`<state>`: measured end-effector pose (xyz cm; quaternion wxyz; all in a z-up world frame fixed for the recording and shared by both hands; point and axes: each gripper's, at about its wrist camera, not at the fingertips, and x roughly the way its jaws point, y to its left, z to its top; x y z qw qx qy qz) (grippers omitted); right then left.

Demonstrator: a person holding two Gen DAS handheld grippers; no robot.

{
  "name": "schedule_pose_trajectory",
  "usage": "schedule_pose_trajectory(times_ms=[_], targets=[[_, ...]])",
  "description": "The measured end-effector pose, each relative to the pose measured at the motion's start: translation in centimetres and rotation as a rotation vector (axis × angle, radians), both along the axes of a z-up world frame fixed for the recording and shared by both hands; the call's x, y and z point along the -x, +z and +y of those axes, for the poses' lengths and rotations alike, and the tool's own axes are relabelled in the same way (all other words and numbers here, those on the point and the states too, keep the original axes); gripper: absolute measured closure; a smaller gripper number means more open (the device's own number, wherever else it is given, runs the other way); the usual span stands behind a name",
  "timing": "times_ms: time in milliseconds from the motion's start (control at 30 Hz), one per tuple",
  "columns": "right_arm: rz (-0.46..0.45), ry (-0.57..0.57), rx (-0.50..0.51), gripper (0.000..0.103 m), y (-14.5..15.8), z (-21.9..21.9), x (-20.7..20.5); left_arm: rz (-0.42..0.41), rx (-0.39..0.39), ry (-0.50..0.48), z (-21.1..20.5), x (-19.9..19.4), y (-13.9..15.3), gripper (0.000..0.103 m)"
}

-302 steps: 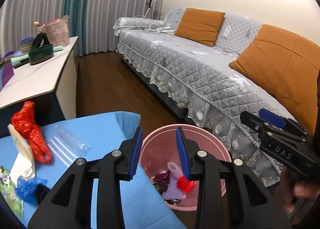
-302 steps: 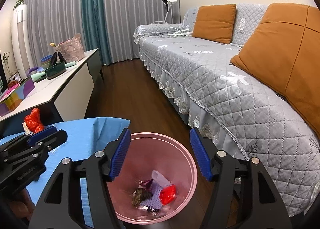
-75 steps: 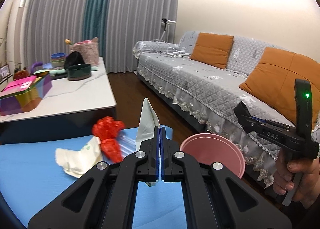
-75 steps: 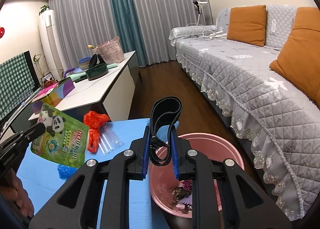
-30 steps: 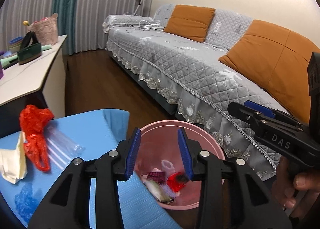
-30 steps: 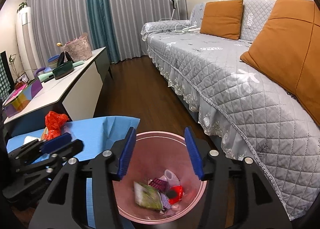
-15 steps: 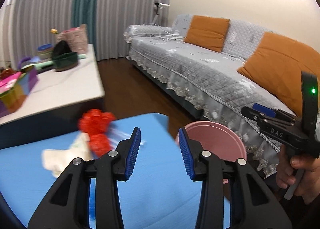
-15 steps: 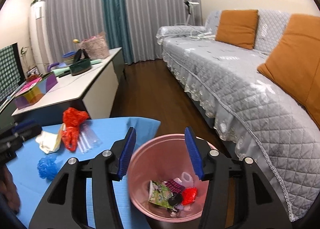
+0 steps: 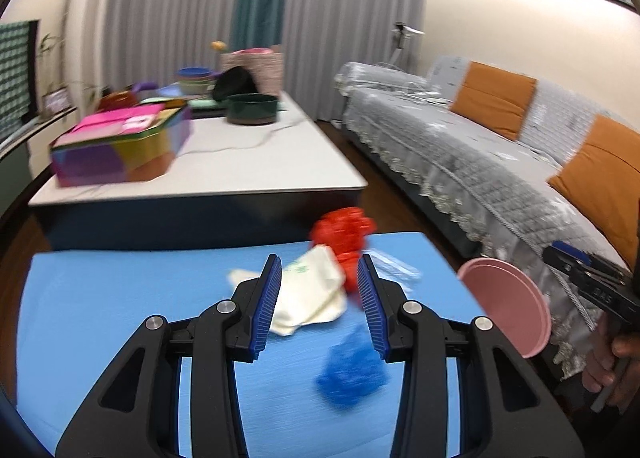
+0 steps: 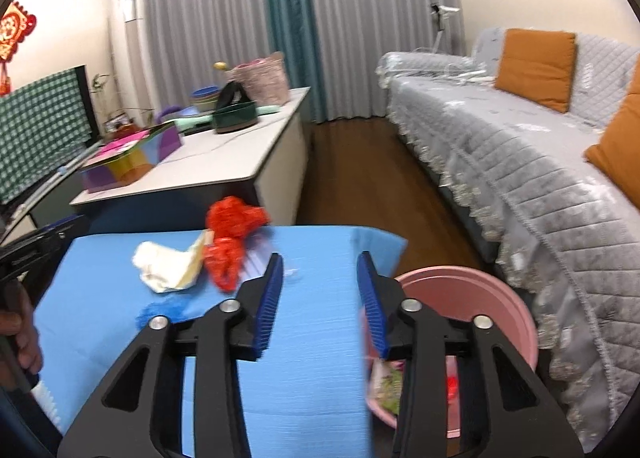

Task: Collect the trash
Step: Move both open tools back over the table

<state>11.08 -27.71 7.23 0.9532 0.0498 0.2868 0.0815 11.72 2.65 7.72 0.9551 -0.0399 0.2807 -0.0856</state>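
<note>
A: Left gripper (image 9: pixel 319 301) noted spread wide, nothing held. Right gripper (image 10: pixel 320 297) likewise spread and empty. What is left to be collected?

B: Four pieces on the blue cloth (image 9: pixel 120 298), logged left to right. White wrapper (image 9: pixel 308 294): crumpled, cream, faint green print, lying mid-cloth toward the far edge. Red bag (image 9: pixel 344 234): thin film, bunched, at the far edge, touching the wrapper. Clear sleeve (image 9: pixel 394 268): see-through, flat, just beside the red bag on the right. Blue wad (image 9: pixel 352 370): crinkled net or film, nearer the front edge, apart from the rest. Blur noted; finer detail cannot be told.

A: Handling?

B: All judged very light and soft, easily crushed, none fragile. Film is judged slippery; a raised fold or the bunched middle should be pinched, not a flat edge. The clear sleeve is judged hardest, lying flat on the cloth; an end should be taken. The cloth itself could be caught with a pinch made too low.

A: Destination?

B: Pink bin (image 10: pixel 460 290), on the floor off the cloth's right edge, beside the sofa (image 10: pixel 520 162). Scraps are already seen inside.
</note>
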Motion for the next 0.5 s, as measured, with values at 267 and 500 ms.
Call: schedule_pose_trajectory(times_ms=[267, 500], targets=[[0.055, 0.13, -0.038, 0.068, -2.1, 6.1, -1.6, 0.013, 0.037, 0.104, 5.4, 0.2, -0.7, 0.069], [0.136, 0.22, -0.09, 0.055, -4.4, 10.4, -3.4, 0.026, 0.036, 0.144, 7.6, 0.0, -1.5, 0.071]])
